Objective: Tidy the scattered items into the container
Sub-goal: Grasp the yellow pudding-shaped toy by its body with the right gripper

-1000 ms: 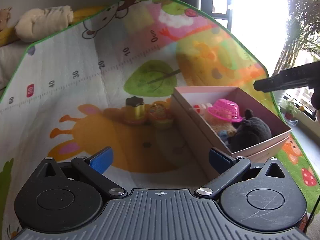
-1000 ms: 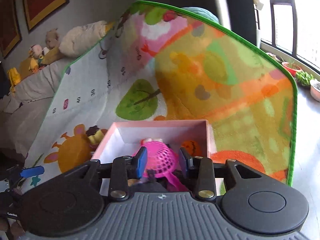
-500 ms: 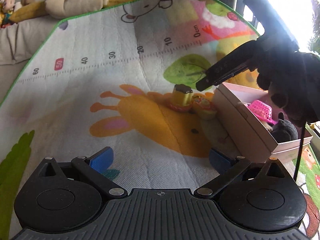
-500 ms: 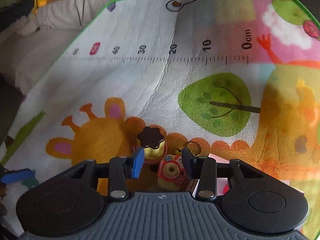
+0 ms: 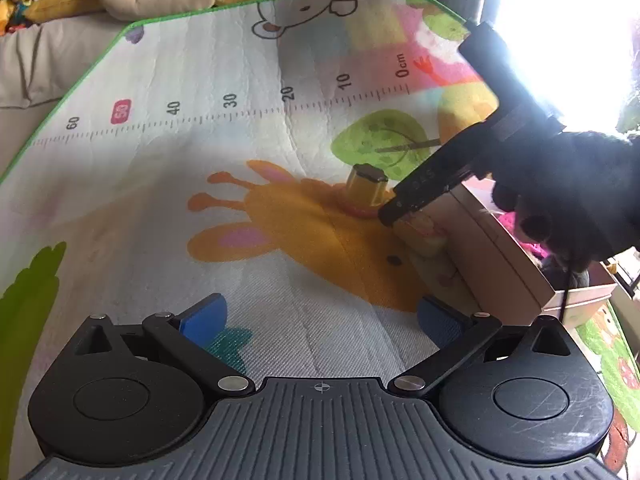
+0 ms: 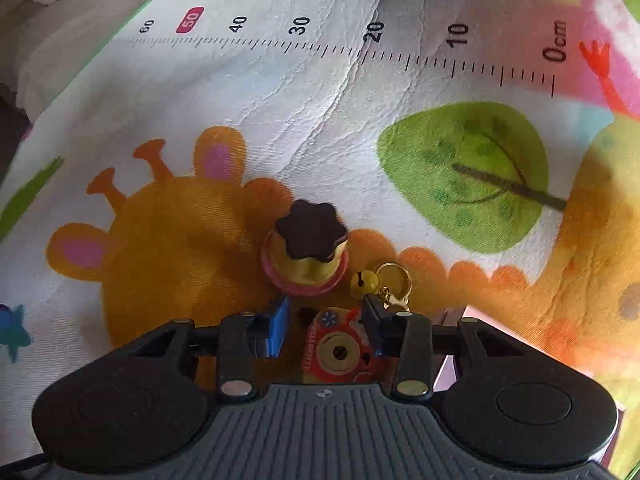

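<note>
On the play mat (image 6: 328,92), at 6 o'clock in the right wrist view, the right gripper (image 6: 326,326) points steeply down over a small red camera-shaped keychain toy (image 6: 340,350). Its jaws stand a little apart and have just been closing; the toy lies between the blue pads (image 6: 278,326), but pad contact cannot be confirmed, gap visible on the left side. Toy's gold bell and clasp ring (image 6: 384,280) lie at 12 o'clock of the right fingertip. Pudding-shaped toy (image 6: 306,254), dark scalloped top on a pink base, sits upright just beyond the fingertips at 12 o'clock, near the keychain toy.

Left wrist view: left gripper (image 5: 322,318) jaws wide apart, nothing between them, over bare mat. Pink box (image 5: 516,264) at 3 o'clock, with pink and dark items inside, mostly hidden behind a dark-gloved hand (image 5: 576,196) carrying the right gripper. Keychain toy lies against the box's near wall.
</note>
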`<state>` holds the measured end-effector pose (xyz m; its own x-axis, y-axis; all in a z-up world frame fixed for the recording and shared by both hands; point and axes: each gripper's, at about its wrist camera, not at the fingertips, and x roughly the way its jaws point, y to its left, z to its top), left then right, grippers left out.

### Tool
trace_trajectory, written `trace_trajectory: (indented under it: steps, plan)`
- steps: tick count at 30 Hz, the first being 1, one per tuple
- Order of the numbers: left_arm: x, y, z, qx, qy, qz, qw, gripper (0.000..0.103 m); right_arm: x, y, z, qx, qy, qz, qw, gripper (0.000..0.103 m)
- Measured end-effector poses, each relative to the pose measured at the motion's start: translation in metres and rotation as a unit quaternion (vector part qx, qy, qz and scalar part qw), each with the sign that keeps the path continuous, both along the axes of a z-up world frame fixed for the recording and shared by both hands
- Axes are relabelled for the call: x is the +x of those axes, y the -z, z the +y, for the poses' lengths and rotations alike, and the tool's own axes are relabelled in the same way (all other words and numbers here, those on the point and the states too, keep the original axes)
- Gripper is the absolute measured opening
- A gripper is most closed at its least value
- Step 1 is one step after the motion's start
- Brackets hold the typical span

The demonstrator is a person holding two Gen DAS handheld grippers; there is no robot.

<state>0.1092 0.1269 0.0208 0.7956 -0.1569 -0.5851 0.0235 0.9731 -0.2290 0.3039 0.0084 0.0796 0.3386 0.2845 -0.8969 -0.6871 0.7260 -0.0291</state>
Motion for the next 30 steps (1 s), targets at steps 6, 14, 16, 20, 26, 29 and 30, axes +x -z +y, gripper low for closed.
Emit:
trace_trajectory:
  steps: [6, 14, 16, 20, 26, 29, 30]
  plan:
    - [0.001, 0.003, -0.004, 0.002, 0.008, 0.008, 0.9999, 0.103, -0.032, -0.044, -0.002, 0.079, -0.046, -0.024, 0.996, 0.048]
    - [-0.003, 0.002, -0.007, 0.010, 0.003, 0.019, 0.9998, 0.103, 0.023, 0.005, 0.033, 0.026, 0.050, -0.072, 0.996, 0.067]
    - [-0.003, 0.003, -0.007, 0.010, 0.006, 0.025, 0.9996, 0.103, 0.023, 0.013, 0.035, 0.011, 0.051, -0.072, 0.996, 0.044]
    - [-0.001, 0.006, -0.012, 0.022, 0.008, 0.033, 0.9992, 0.103, -0.003, -0.012, 0.015, 0.051, 0.024, -0.075, 0.996, 0.043]
    - [0.000, 0.002, -0.023, 0.029, 0.021, 0.032, 0.9988, 0.103, -0.080, -0.057, -0.044, 0.110, -0.041, -0.089, 0.989, 0.043]
    - [-0.005, -0.003, -0.027, 0.029, 0.042, 0.029, 0.9983, 0.103, -0.117, -0.069, -0.083, 0.126, -0.047, -0.107, 0.985, 0.043]
    - [-0.007, -0.004, -0.027, 0.028, 0.043, 0.029, 0.9983, 0.103, -0.127, -0.070, -0.096, 0.129, -0.049, -0.107, 0.985, 0.043]
